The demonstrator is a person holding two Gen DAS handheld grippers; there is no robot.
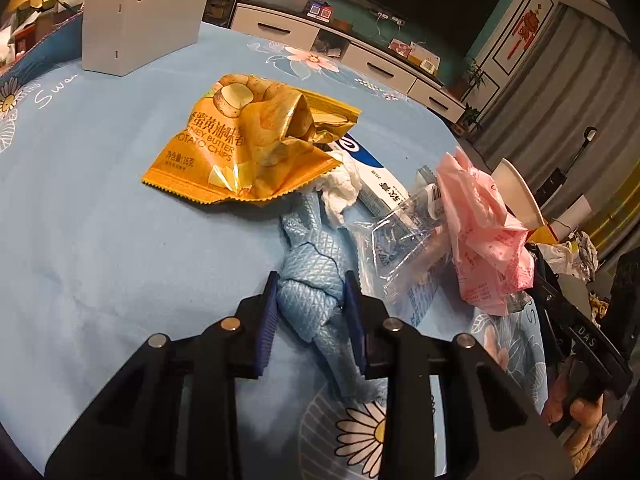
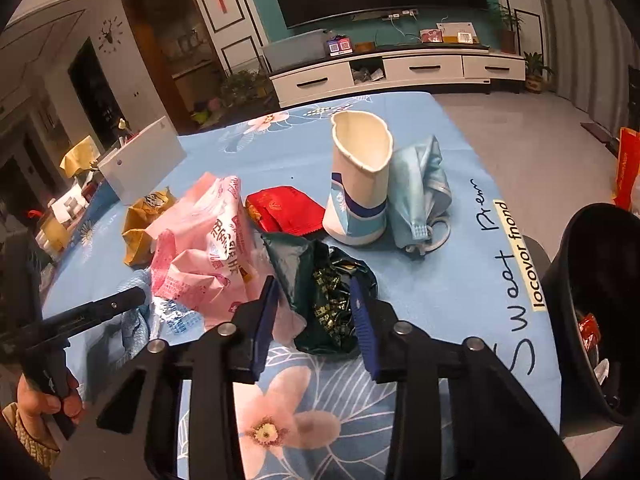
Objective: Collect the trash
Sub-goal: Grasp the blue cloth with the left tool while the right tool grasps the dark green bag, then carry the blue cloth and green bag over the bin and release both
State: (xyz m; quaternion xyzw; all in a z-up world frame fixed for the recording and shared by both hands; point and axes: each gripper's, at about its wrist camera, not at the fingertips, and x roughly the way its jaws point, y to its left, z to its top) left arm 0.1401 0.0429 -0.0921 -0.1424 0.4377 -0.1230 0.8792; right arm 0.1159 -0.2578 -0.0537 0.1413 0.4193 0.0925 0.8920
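Note:
My left gripper [image 1: 310, 294] is shut on a crumpled light blue cloth wipe [image 1: 310, 268] lying on the blue tablecloth. Beyond it lie a yellow chips bag [image 1: 248, 140], a white tissue [image 1: 340, 188], a clear plastic wrapper [image 1: 400, 240] and a pink wrapper [image 1: 484, 232]. My right gripper [image 2: 314, 300] has its jaws around a dark green foil wrapper [image 2: 332, 300]; the pads touch its sides. Near it are the pink wrapper [image 2: 204, 248], a red packet [image 2: 284, 208], a crushed paper cup [image 2: 360, 184] and a blue face mask [image 2: 420, 196].
A black trash bin [image 2: 592, 300] with a red packet inside stands at the table's right edge. A white box [image 1: 140, 24] stands at the far left of the table. The left gripper's arm [image 2: 80, 316] reaches in from the left. A TV cabinet [image 2: 400, 72] is behind.

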